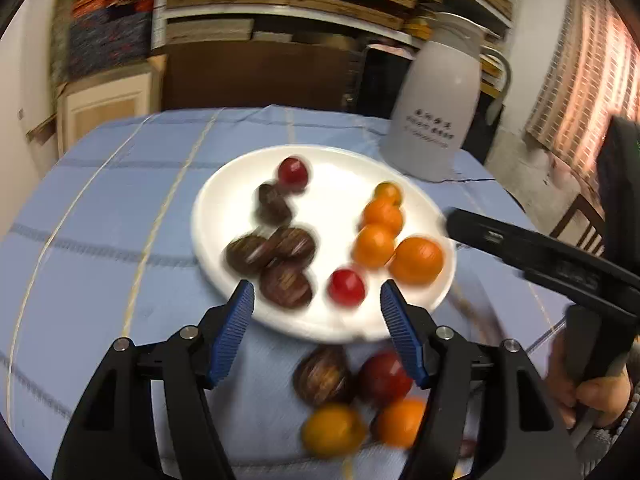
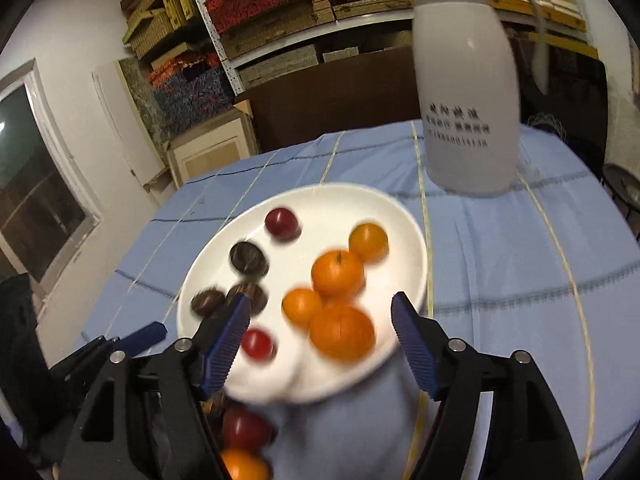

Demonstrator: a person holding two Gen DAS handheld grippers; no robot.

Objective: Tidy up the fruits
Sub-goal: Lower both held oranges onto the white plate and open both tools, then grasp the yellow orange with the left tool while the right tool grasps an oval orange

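Evidently the loose fruits (image 1: 352, 396) lie beneath the left gripper (image 1: 318, 300), nearer than the right gripper (image 2: 320, 312); both gape empty.

Glossy white plate (image 1: 224, 200), woven tablecloth (image 1: 100, 240)

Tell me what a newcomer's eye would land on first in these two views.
The round white plate at the centre of the blue checked tablecloth, with dark brown chestnuts grouped at its left and bright orange citrus fruits at its right. Next, the tall white thermos jug standing behind the plate, then the loose fruits on the cloth between the open left tongs.
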